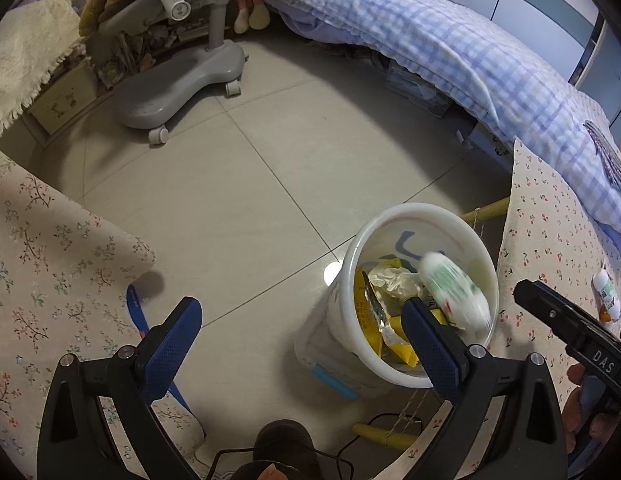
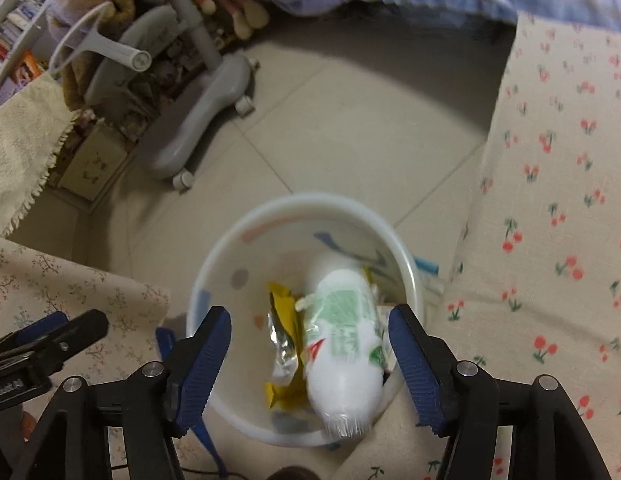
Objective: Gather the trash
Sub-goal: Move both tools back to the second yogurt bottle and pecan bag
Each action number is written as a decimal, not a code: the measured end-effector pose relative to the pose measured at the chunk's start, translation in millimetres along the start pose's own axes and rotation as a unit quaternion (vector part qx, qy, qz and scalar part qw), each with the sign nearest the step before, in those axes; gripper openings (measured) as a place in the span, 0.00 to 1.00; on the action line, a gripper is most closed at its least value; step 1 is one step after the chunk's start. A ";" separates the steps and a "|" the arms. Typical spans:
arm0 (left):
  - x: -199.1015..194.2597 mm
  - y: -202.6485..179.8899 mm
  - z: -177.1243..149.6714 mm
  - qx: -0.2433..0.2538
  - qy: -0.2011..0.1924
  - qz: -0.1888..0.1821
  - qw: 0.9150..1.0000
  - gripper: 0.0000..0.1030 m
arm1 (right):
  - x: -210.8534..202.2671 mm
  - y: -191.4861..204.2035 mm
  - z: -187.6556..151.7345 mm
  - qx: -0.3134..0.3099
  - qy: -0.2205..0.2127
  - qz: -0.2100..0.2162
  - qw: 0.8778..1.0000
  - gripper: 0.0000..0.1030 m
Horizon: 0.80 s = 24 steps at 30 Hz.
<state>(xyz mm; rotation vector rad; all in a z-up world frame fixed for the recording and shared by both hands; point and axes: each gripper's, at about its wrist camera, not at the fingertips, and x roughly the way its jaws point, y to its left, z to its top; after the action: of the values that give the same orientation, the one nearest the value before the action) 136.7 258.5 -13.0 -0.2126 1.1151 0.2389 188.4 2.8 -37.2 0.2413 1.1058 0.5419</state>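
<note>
A white trash bin (image 1: 390, 236) stands on the tiled floor between two cloth-covered surfaces; it also shows in the right wrist view (image 2: 230, 248). A white bottle with a green label (image 1: 454, 292) is blurred in mid-air inside the bin's mouth, and appears in the right wrist view (image 2: 342, 344) too. Yellow wrappers (image 1: 370, 320) and crumpled paper lie in the bin. My right gripper (image 2: 310, 332) is open directly above the bin, free of the bottle. My left gripper (image 1: 300, 324) is open and empty, left of the bin. A second small bottle (image 1: 606, 292) lies on the cherry-print cloth.
A grey wheeled chair base (image 1: 178, 84) stands at the far left. A bed with a blue checked quilt (image 1: 450, 44) runs along the right. Floral cloth (image 1: 42, 264) covers a surface on the left, cherry-print cloth (image 2: 550, 184) one on the right. A blue strap (image 1: 136, 312) hangs beside it.
</note>
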 end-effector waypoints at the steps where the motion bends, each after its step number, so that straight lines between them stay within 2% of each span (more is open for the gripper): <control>1: -0.4 0.0 0.0 0.000 0.000 0.000 1.000 0.98 | -2.5 0.8 0.7 -0.003 -0.003 -0.006 1.000 0.68; 12: -9.4 -17.5 -2.9 -0.001 -0.001 -0.021 1.000 0.98 | -35.0 -16.1 -7.6 0.004 -0.022 -0.044 0.999 0.68; 24: -15.8 -78.8 -7.8 0.028 0.001 -0.053 0.998 0.98 | -102.2 -74.6 -13.5 0.031 -0.062 -0.111 0.991 0.70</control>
<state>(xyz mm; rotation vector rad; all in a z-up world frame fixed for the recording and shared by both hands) 146.6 179.8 1.9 -0.2205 1.1086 0.1128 163.8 -115.2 3.4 0.2002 1.0139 0.2902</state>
